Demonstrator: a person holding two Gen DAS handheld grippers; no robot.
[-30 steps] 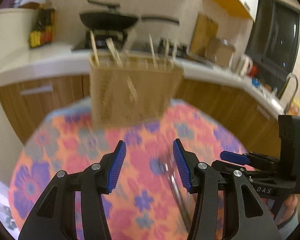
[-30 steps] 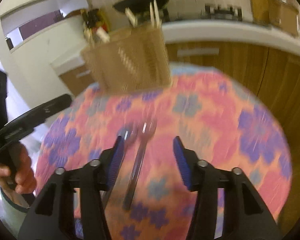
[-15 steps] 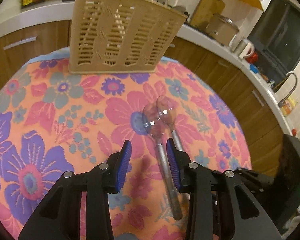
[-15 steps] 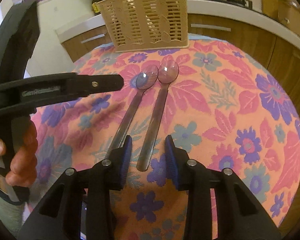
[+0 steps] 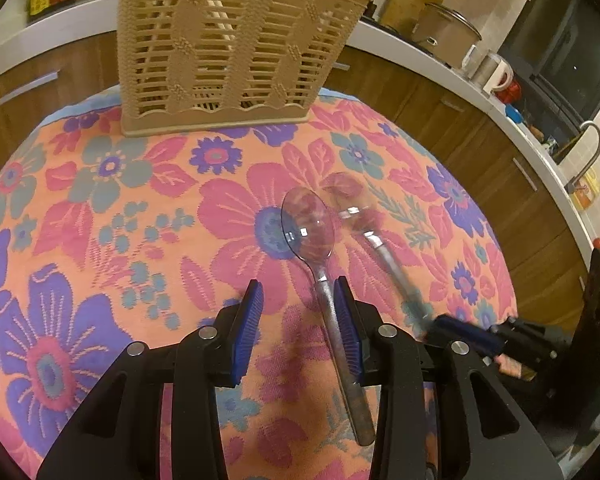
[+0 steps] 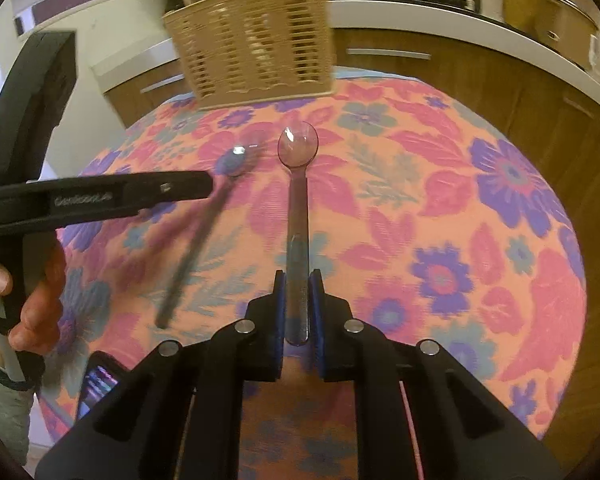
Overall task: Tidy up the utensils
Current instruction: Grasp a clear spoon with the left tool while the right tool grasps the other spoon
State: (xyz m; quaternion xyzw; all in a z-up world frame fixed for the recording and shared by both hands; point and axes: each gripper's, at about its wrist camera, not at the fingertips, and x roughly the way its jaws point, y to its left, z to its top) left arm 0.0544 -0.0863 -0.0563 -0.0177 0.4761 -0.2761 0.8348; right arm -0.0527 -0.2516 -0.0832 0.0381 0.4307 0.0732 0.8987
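Two clear plastic spoons lie on the floral tablecloth. My right gripper (image 6: 296, 312) is shut on the handle of the right spoon (image 6: 298, 184), which points at the beige slotted utensil basket (image 6: 256, 44). My left gripper (image 5: 296, 320) is open; the left spoon (image 5: 312, 236) has its handle against the right pad (image 5: 346, 332). In the left wrist view the right spoon (image 5: 374, 240) is blurred and my right gripper (image 5: 460, 334) holds its end. The basket (image 5: 228, 52) stands at the table's far edge with utensils in it.
The round table (image 5: 80, 208) is covered by an orange floral cloth. Behind it run wooden cabinets and a white counter (image 5: 440, 64) with a pot and kettle. A phone (image 6: 96, 388) lies at the table's near left edge. A hand (image 6: 36, 312) holds the left gripper.
My right gripper has closed onto the right spoon's handle. My left gripper has opened wider and moved forward beside the left spoon's handle.
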